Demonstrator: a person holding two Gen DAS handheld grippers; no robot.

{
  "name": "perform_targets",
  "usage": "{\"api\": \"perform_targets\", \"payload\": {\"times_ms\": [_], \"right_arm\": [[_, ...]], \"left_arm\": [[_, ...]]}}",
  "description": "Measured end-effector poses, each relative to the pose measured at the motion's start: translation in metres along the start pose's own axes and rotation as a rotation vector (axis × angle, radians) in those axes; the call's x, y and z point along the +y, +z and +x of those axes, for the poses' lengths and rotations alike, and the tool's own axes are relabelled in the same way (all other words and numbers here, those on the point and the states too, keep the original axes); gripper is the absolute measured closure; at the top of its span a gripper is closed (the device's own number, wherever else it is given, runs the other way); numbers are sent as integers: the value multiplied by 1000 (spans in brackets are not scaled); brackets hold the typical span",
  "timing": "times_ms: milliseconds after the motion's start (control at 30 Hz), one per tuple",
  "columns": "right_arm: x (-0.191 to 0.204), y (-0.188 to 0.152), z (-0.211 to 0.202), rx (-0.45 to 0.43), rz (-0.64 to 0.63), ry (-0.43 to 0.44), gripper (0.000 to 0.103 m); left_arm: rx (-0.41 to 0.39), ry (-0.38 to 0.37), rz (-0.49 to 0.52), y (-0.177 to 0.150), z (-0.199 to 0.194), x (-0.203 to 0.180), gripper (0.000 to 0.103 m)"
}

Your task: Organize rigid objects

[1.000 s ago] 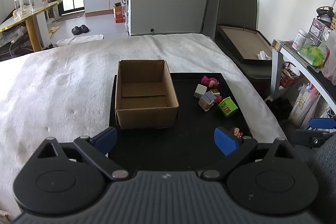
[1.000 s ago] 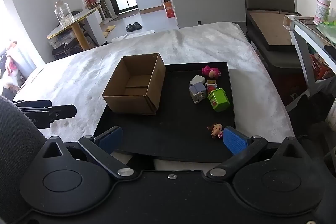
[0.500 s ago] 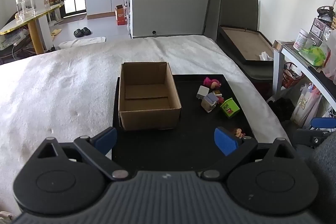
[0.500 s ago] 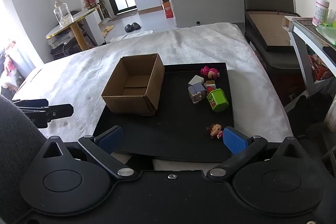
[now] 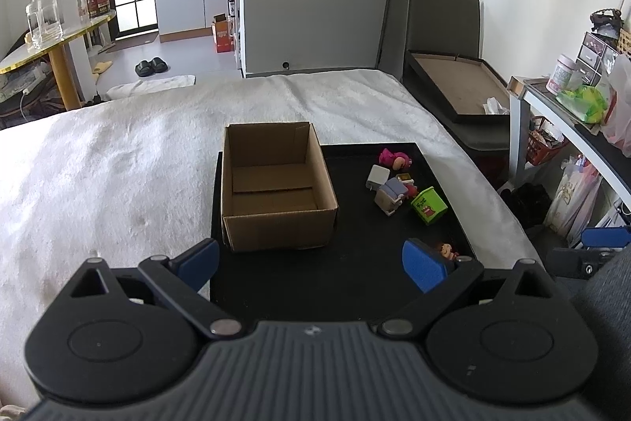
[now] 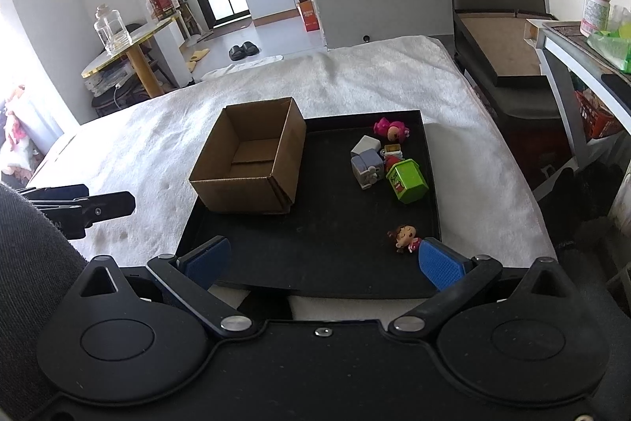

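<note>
An open, empty cardboard box (image 5: 276,184) (image 6: 252,156) stands on the left part of a black tray (image 5: 315,283) (image 6: 335,243). On the tray's right lie small toys: a pink doll (image 5: 393,158) (image 6: 388,129), a white cube (image 5: 377,176) (image 6: 366,145), a grey block toy (image 5: 390,194) (image 6: 367,170), a green cube (image 5: 429,205) (image 6: 407,181) and a small brown-haired doll (image 5: 447,251) (image 6: 406,237) near the front right. My left gripper (image 5: 311,263) and right gripper (image 6: 321,263) are both open and empty, held before the tray's near edge.
The tray lies on a white blanketed bed (image 5: 118,164). A desk with clutter (image 5: 572,97) and a dark chair with a flat box (image 5: 453,85) stand at the right. A round yellow table (image 6: 130,46) stands at the far left.
Both grippers have drifted slightly; the box and toys sit a little differently in each view. Nothing was grasped or moved.
</note>
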State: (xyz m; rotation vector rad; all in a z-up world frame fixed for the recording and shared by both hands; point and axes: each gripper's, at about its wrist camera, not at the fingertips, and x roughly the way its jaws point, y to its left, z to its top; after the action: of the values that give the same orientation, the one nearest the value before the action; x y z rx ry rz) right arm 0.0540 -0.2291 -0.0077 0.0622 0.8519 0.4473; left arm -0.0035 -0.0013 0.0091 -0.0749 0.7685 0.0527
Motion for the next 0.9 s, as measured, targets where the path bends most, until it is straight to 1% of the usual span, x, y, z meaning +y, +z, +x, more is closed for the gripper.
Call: {"api": "perform_targets", "payload": {"times_ms": [200, 900], "right_arm": [[-1, 0, -1, 3, 13, -10, 0], [2, -1, -3, 16, 19, -24, 0]], "left_arm": [[9, 5, 18, 2, -1, -3, 4], [24, -4, 6, 1, 1, -2, 4]]}}
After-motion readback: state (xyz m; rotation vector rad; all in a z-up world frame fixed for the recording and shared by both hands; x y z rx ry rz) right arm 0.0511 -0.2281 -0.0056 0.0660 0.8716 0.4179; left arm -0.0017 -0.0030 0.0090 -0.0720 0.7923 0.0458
